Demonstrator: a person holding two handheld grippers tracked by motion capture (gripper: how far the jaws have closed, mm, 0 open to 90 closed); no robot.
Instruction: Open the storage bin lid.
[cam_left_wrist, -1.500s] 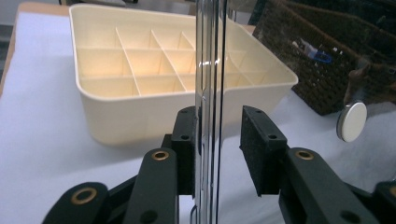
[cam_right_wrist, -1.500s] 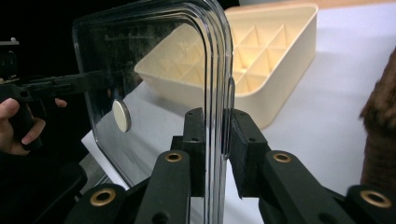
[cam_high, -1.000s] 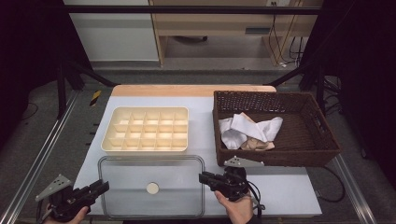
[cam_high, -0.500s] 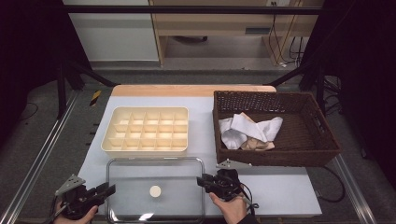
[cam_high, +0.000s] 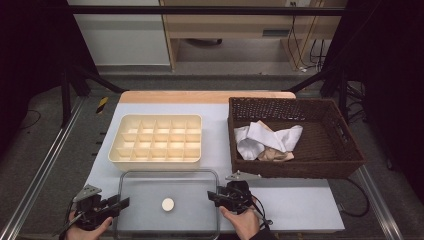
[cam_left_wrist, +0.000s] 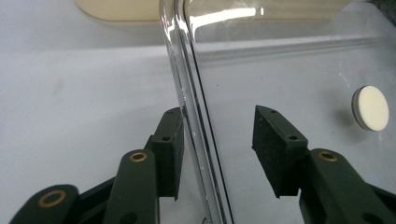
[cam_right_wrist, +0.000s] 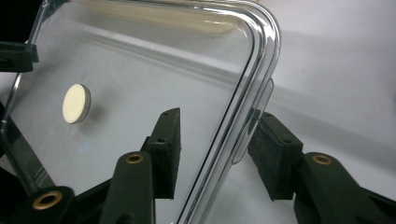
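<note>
The clear lid (cam_high: 168, 206) is laid flat on the counter (cam_high: 300, 205), just before the cream tray (cam_high: 157, 142). It looks stiff, light and slippery, so its thin side rims are best gripped. The jaws of the left gripper (cam_left_wrist: 217, 149) and right gripper (cam_right_wrist: 217, 151) have just been opening; each rim stands loose between them.

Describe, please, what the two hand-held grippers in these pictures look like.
The left hand-held gripper and the right hand-held gripper each have a black body topped by a grey three-cornered plate, and a dark cable trails from the right one. Seen close up, the dark green-black jaw arms carry brass-coloured pivot rings and flat black pads.
</note>
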